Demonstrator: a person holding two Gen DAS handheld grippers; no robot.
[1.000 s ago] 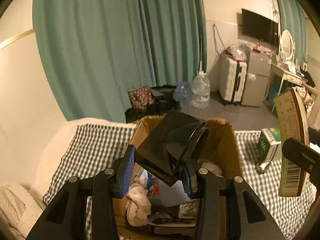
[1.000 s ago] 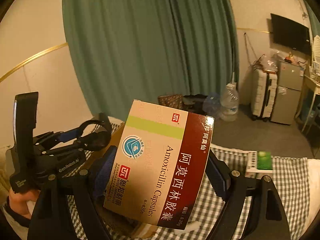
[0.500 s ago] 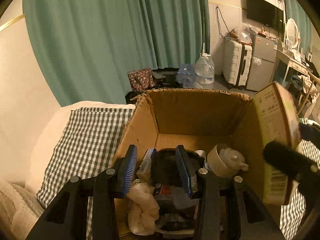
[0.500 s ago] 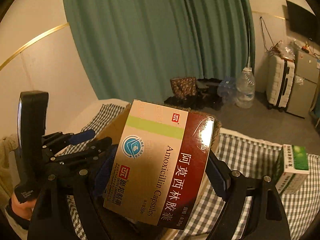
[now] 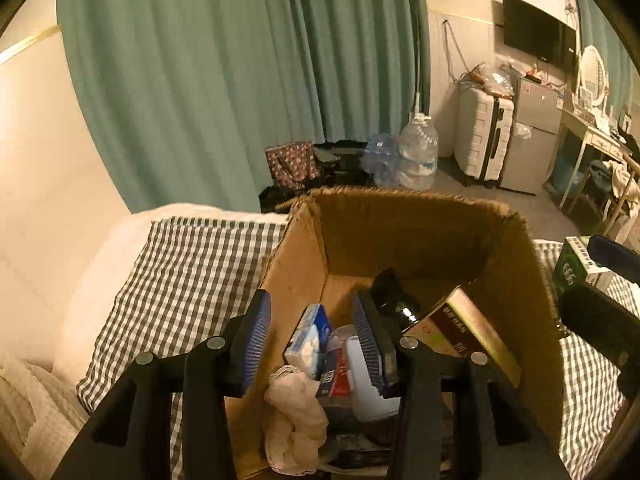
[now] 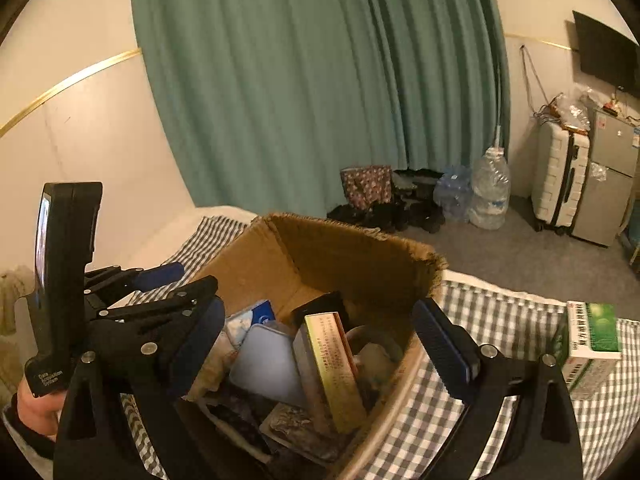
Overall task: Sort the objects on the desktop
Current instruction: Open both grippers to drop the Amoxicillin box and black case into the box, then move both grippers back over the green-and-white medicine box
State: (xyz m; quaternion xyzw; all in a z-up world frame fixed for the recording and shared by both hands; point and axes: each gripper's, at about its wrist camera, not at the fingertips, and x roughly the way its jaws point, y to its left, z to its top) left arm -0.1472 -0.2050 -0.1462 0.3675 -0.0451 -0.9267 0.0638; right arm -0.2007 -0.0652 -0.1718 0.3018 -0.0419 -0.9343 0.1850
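Both tools are spread apart and hold nothing: the left gripper (image 5: 314, 342) hangs over the near left part of the box (image 5: 420, 216), its blue pads (image 5: 256, 336) apart with only the box contents showing between them, and the right gripper (image 6: 320, 354) hangs over the same box from its near side, jaws wide and empty. Just below the right one, the medicine carton (image 6: 334, 372) stands on edge inside the box, leaning among the other things; from the left view it lies tilted against the right wall (image 5: 460, 330). Around it are a tissue pack (image 5: 310, 336), a pale cloth (image 5: 296, 412), a black object (image 5: 394, 296) toward the far side, and a white tin (image 6: 268, 364). The box sits on the checked cloth (image 6: 492, 320). Out on that cloth, to the right and well apart from the box, a green carton (image 6: 592, 340) lies unsorted. I judge the task mostly done, with the box well filled; the green carton is the one item plainly left, and the right gripper is nearer to it.
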